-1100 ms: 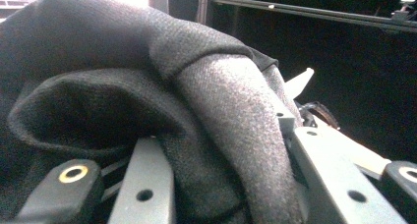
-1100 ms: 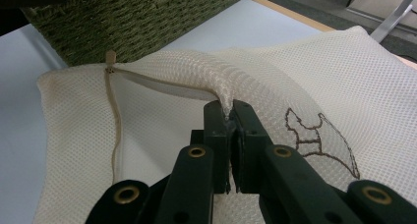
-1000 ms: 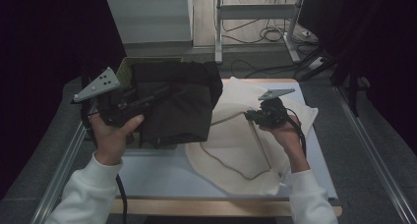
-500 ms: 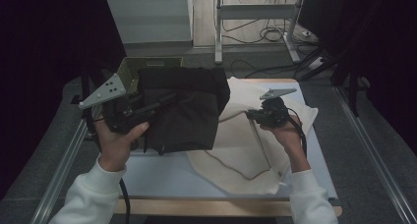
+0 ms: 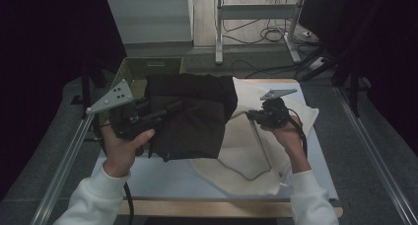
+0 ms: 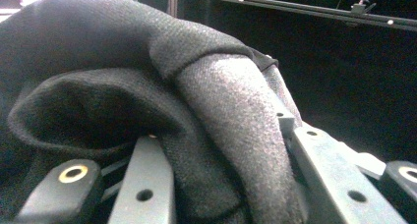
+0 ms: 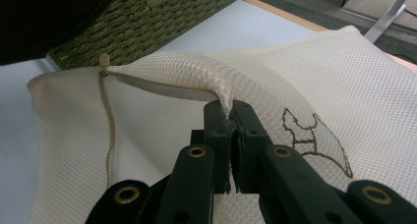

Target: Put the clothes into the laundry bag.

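A black garment (image 5: 197, 116) hangs bunched over the left part of the table, and my left gripper (image 5: 170, 110) is shut on it. In the left gripper view a thick fold of the black garment (image 6: 221, 101) fills the space between the jaws of the left gripper (image 6: 231, 150). A white mesh laundry bag (image 5: 246, 151) lies flat on the right. My right gripper (image 5: 249, 115) pinches its lifted edge. Up close, the right gripper (image 7: 228, 113) is shut on a raised ridge of the mesh bag (image 7: 305, 81), near the zipper (image 7: 110, 135).
A green woven basket (image 5: 148, 67) stands at the back left, partly behind the garment, and appears as the basket (image 7: 147, 22) in the right gripper view. The pale table top (image 5: 162, 178) has a wooden front edge (image 5: 222, 207). Metal rails (image 5: 64, 161) run along both sides.
The left gripper has carried the black garment a little to the right and nearer the bag, uncovering more of the basket. The right gripper has kept its pinch in place.
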The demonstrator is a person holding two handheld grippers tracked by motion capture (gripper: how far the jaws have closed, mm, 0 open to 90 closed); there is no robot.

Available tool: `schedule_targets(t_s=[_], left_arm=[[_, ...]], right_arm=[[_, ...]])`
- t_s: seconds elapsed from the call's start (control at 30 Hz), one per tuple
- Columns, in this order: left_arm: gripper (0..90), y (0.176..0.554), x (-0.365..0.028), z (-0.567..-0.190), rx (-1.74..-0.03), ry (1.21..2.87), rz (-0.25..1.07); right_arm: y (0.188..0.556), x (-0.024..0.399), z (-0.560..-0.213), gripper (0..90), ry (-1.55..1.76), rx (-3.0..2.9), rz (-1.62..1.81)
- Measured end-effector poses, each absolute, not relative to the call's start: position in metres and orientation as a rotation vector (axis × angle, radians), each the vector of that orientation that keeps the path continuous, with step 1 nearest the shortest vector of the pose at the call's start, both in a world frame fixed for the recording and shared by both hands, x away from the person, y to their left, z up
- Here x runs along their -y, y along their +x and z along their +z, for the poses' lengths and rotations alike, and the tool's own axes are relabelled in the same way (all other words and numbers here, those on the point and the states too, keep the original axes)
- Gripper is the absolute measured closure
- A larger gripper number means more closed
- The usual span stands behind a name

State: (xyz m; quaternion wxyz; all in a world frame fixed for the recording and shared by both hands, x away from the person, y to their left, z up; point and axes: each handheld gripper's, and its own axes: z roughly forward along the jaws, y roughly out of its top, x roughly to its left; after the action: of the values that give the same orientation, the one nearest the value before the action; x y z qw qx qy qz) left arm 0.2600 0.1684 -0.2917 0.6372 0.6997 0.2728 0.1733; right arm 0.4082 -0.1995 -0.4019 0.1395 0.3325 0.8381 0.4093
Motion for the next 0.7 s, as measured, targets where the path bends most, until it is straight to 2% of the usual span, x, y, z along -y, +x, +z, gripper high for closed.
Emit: schedule_targets(t_s=[0.7], left_arm=[[67.0,0.244,-0.153,-0.302,-0.560,1.608,0.321]], right_arm=[[0.409,0.201,-0.403,85.9,0.968,-2.409,1.175]])
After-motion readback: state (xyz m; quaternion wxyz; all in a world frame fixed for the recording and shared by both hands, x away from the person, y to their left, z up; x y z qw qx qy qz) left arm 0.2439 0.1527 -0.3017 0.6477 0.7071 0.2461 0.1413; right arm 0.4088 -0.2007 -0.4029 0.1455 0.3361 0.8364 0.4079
